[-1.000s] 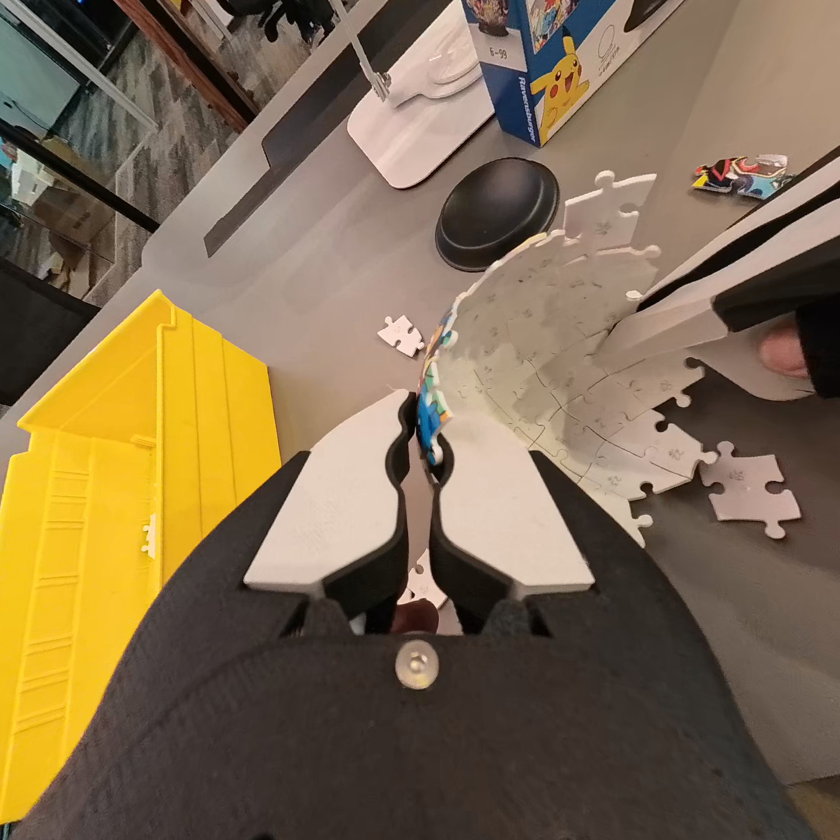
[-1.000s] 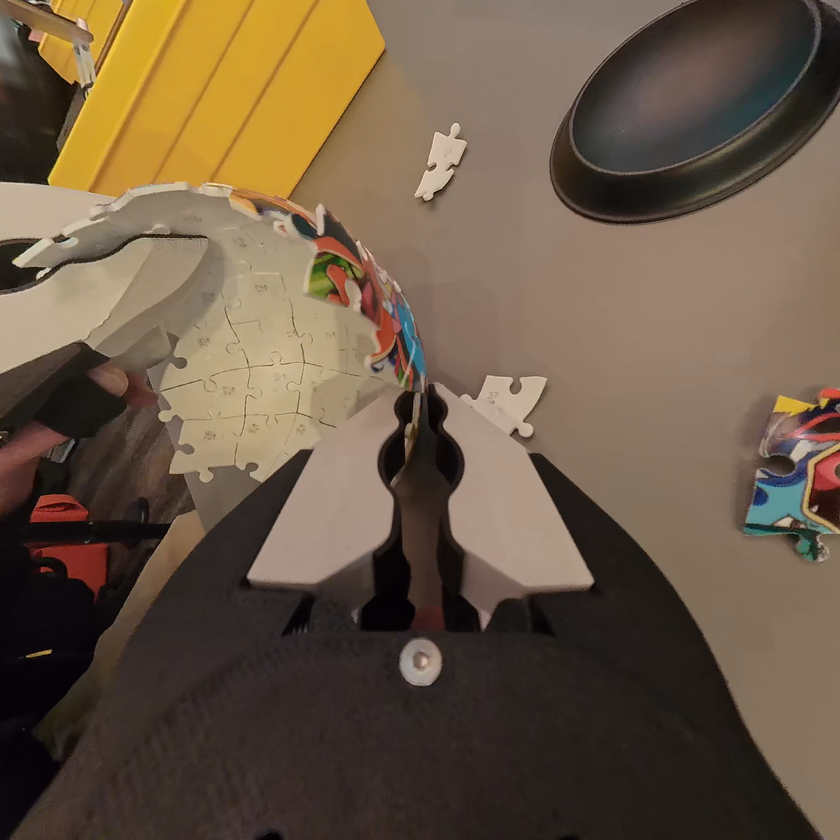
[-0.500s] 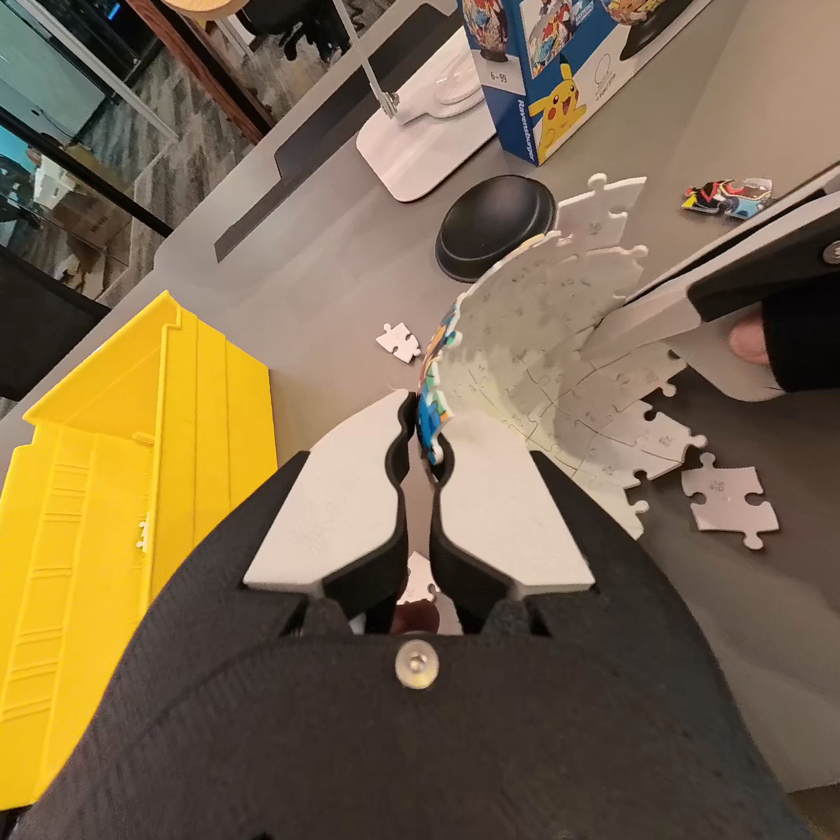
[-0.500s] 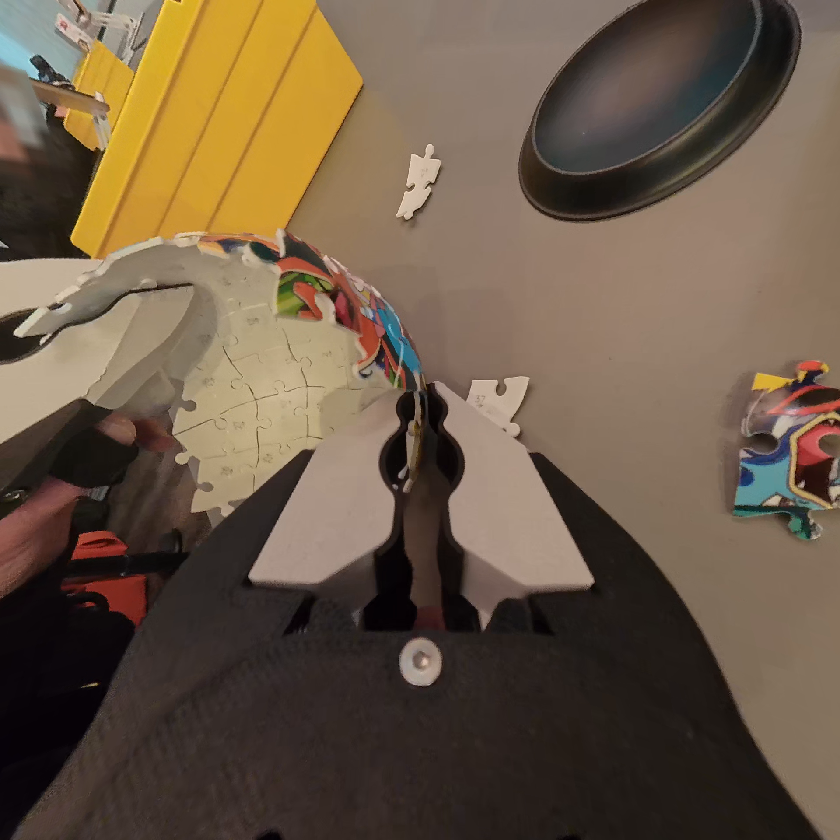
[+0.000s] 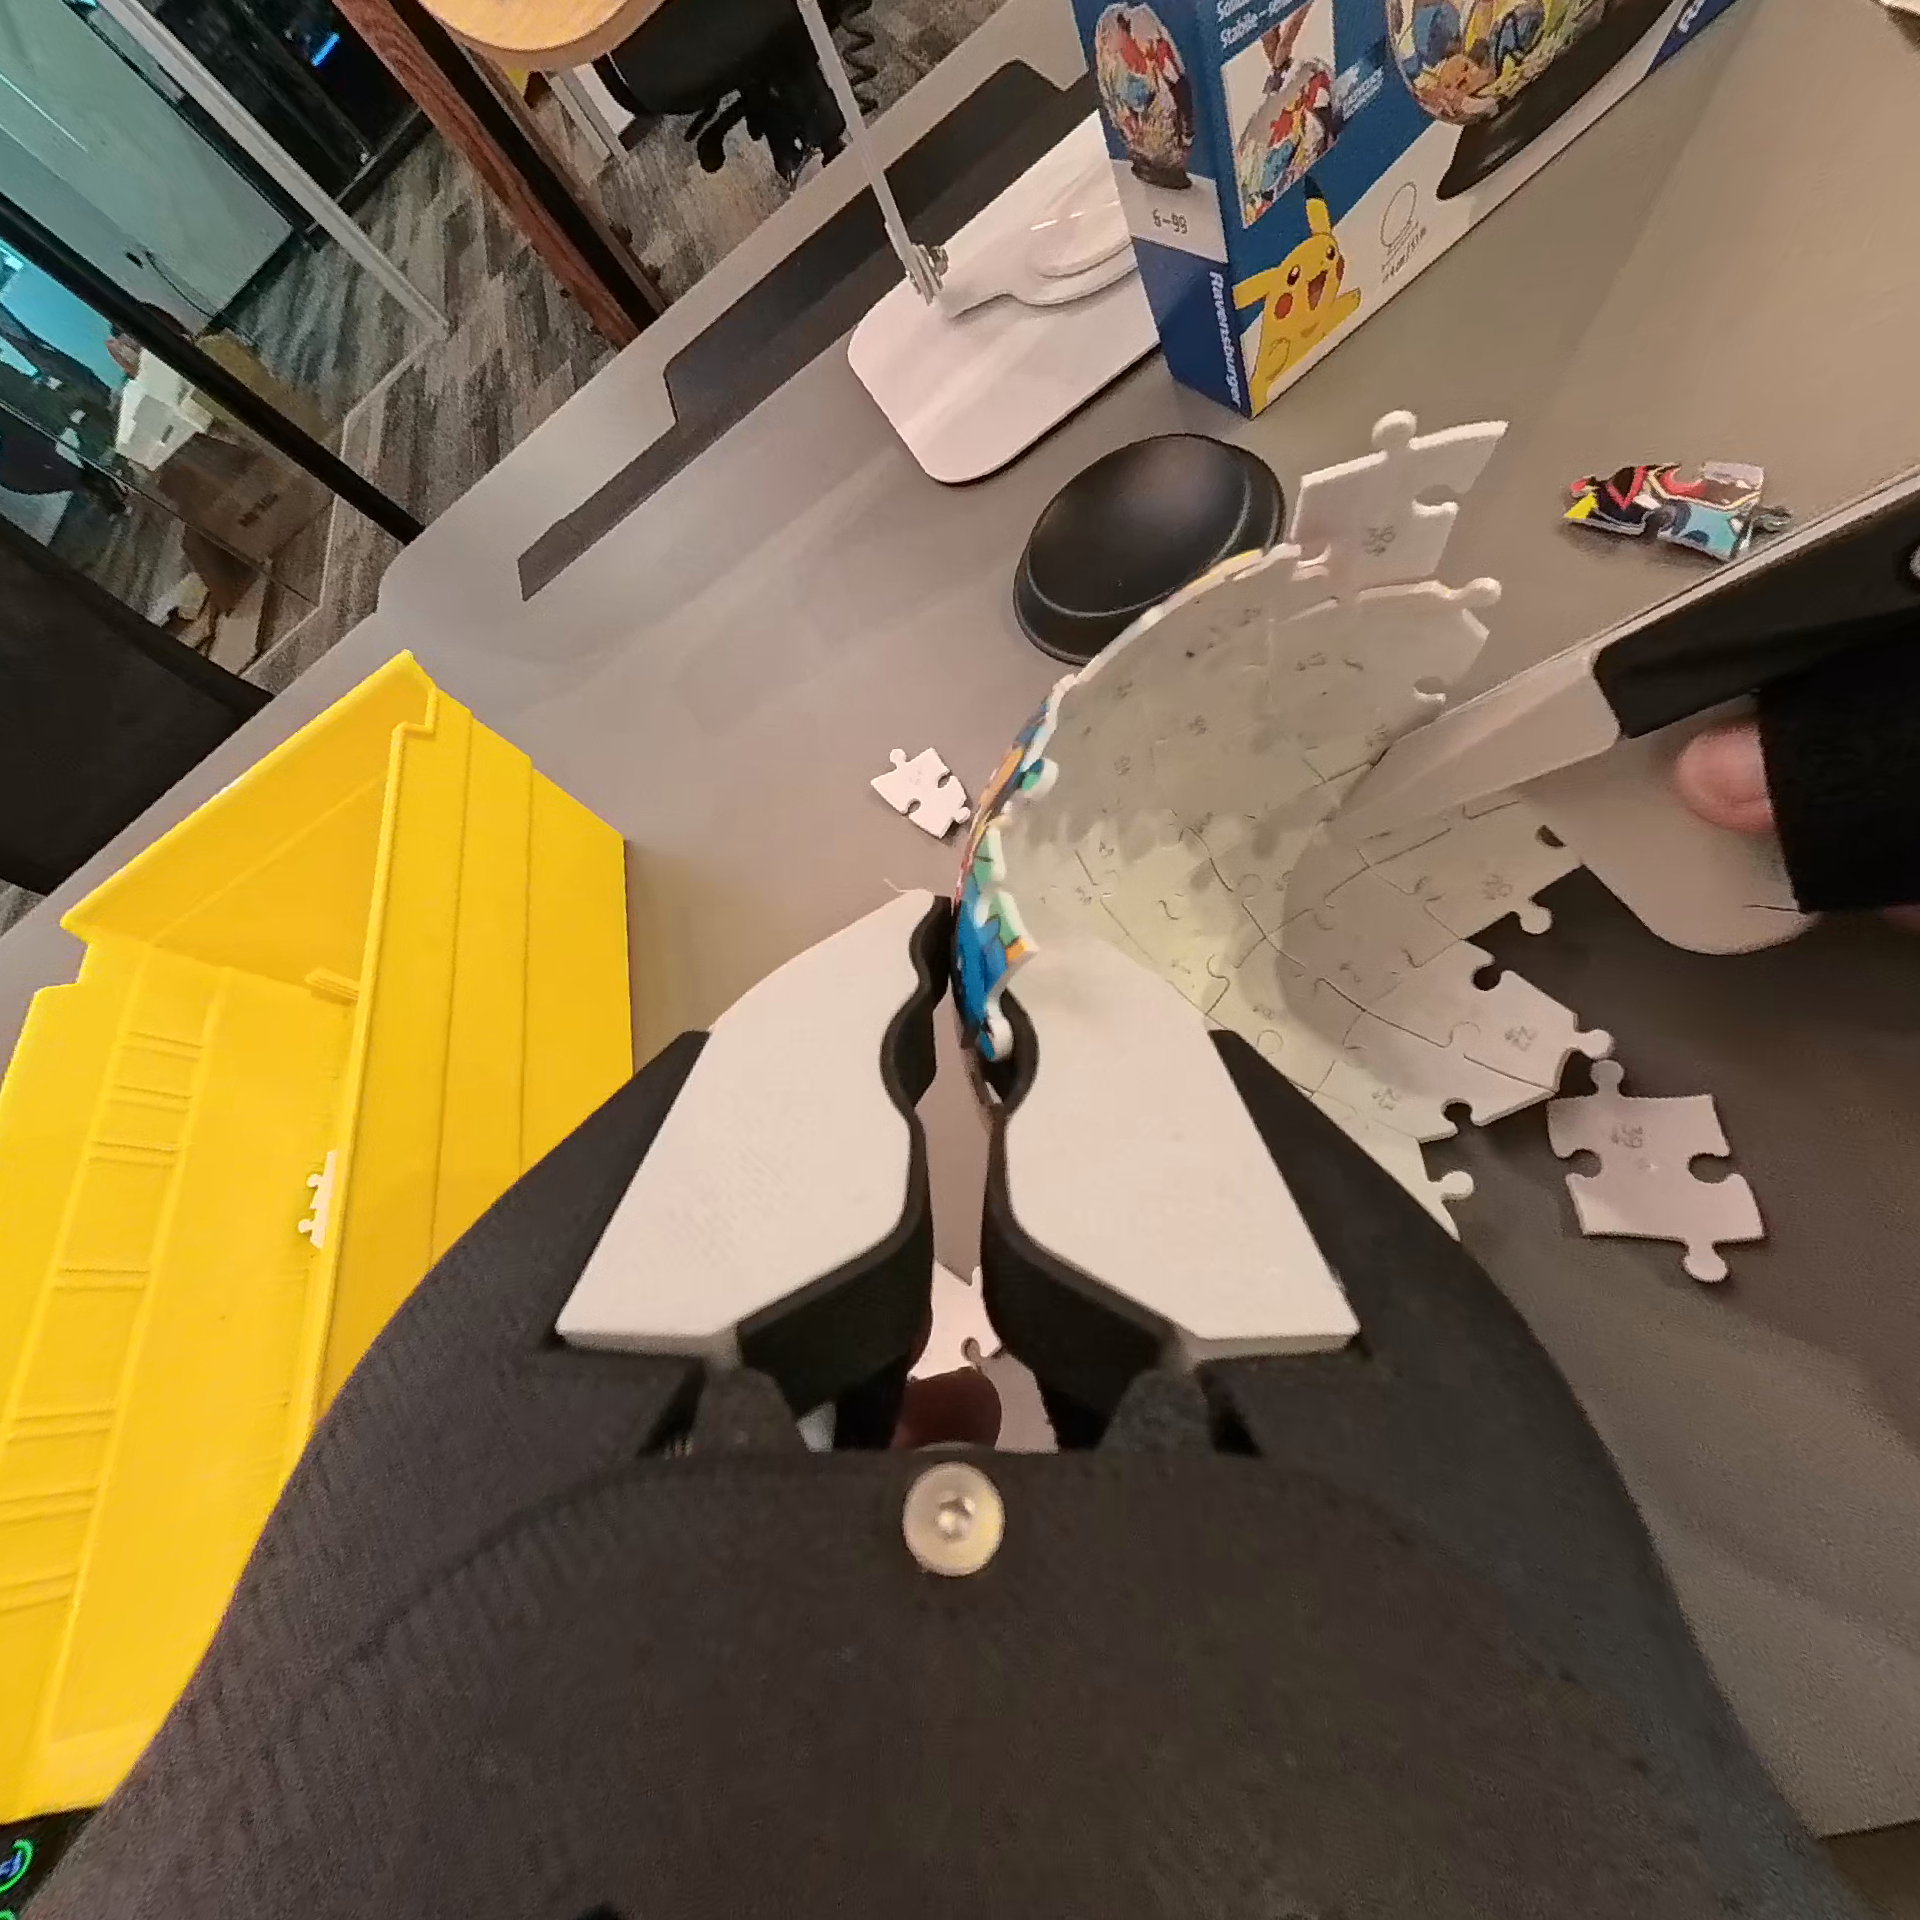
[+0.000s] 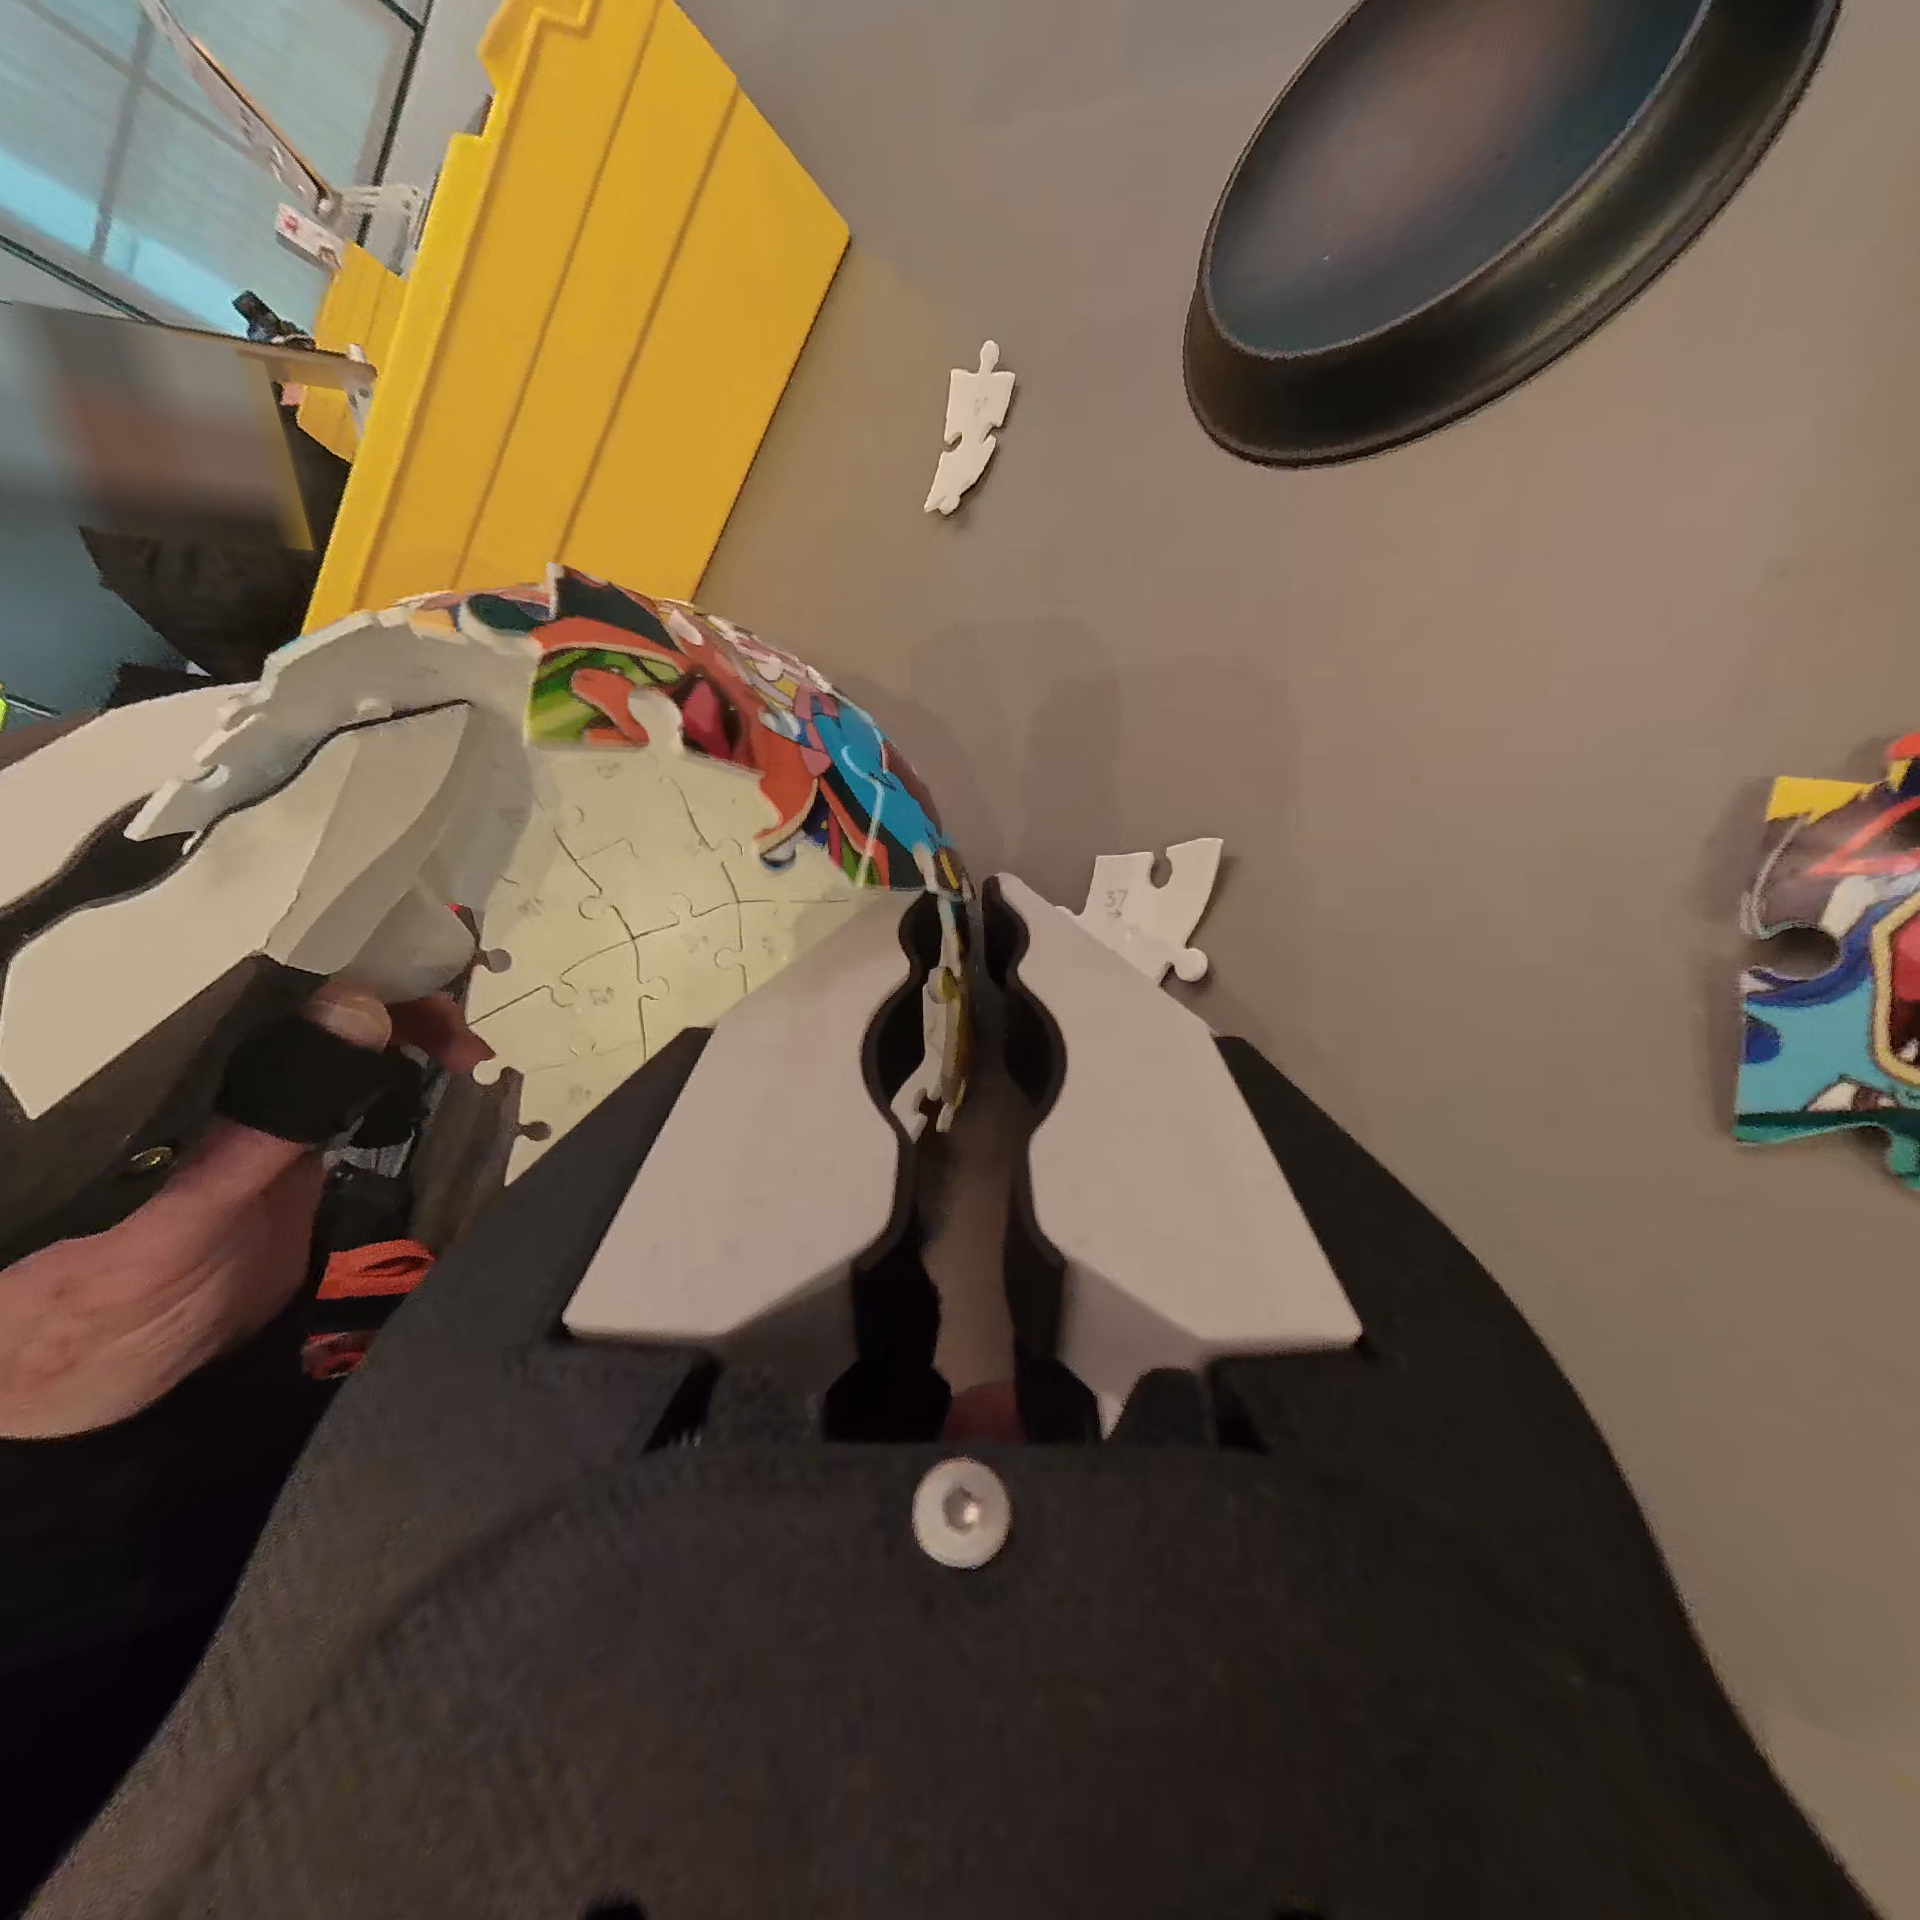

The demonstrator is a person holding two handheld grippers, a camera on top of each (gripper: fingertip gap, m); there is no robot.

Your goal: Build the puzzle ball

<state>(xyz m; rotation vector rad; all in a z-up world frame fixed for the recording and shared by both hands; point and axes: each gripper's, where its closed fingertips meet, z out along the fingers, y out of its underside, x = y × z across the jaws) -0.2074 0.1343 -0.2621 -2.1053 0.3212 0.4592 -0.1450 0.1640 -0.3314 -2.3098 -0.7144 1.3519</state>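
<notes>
Both grippers pinch the half-built puzzle ball (image 5: 1226,831); its far rim seems hidden.

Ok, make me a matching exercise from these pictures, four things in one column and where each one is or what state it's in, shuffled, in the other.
Things
1. puzzle shell
2. black stand
3. yellow bin
4. colourful cluster of pieces

Places or states
A. lying flat on the table, printed side up
B. pinched at its edge by the left gripper and the right gripper
C. round, resting beyond the shell
D. at the table's edge, beside the left gripper

Pairs: 1-B, 2-C, 3-D, 4-A
</notes>
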